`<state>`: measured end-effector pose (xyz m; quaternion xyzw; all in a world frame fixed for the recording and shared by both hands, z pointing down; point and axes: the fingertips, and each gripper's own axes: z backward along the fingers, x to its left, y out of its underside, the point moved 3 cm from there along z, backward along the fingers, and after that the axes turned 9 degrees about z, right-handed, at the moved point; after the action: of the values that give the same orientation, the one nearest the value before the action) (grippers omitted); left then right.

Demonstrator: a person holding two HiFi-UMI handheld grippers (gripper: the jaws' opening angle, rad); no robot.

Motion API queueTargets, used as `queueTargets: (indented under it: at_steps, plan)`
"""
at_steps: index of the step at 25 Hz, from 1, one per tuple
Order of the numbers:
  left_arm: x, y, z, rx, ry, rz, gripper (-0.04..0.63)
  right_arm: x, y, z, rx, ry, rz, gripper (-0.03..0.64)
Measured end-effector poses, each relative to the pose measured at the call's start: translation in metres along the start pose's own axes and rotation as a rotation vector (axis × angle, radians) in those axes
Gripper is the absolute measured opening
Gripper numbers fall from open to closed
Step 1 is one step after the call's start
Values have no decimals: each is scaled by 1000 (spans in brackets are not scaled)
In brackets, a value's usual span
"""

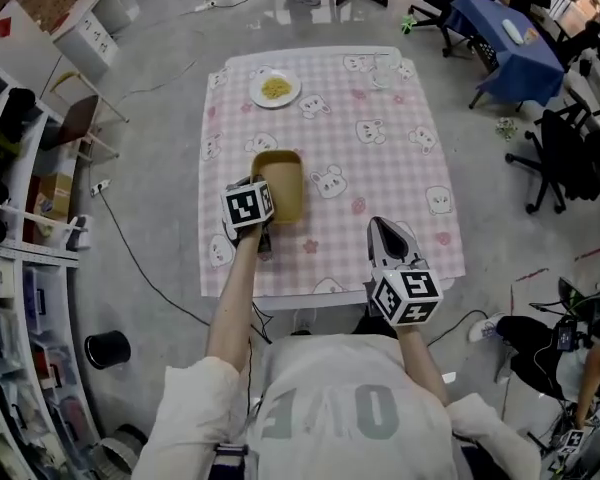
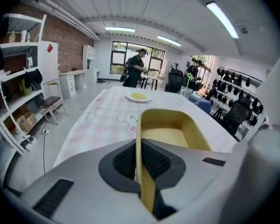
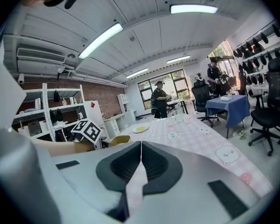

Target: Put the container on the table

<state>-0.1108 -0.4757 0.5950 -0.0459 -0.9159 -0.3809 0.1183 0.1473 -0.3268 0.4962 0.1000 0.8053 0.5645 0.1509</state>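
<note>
A tan, open-topped container [image 1: 280, 180] is over the middle of the pink checked table [image 1: 380, 148]. My left gripper [image 1: 261, 194] is shut on its near-left wall. In the left gripper view the container [image 2: 170, 129] has its thin yellow rim pinched between the black pads [image 2: 154, 161], and its inside looks empty. I cannot tell whether its base touches the cloth. My right gripper [image 1: 388, 228] hovers over the table's front right part, shut with nothing in it. From the right gripper view [image 3: 141, 160] the container [image 3: 119, 141] shows to the left.
A white plate of yellow food [image 1: 275, 89] sits at the table's far left. Shelves [image 1: 20, 218] line the left side, and a black bin [image 1: 107, 348] stands on the floor. Office chairs [image 1: 570, 158] and a blue-covered table [image 1: 505, 33] are at the right. People stand beyond the table.
</note>
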Motion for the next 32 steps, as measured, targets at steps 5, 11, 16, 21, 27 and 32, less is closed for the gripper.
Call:
queueTargets:
  at_steps: [5,11,16,21,27,32]
  plan:
    - [5,10,-24,93,-20,-6,31,-13,9,7,15,32,-14,29]
    - [4,13,-29,138,-7,29,32,-24,12,16,16,61,-35,29]
    - [2,16,-31,150,18,61,116,-26,13,15,17,56,-40,29]
    - [-2,11,-27,128,42,75,161,-20,12,14,18,45,-40,29]
    - [-5,4,-21,82,29,44,164,-17,13,14,14,37,-43,29]
    - [-4,-18,-7,9,22,29,164,-7,3,5,-10,8,-27,29]
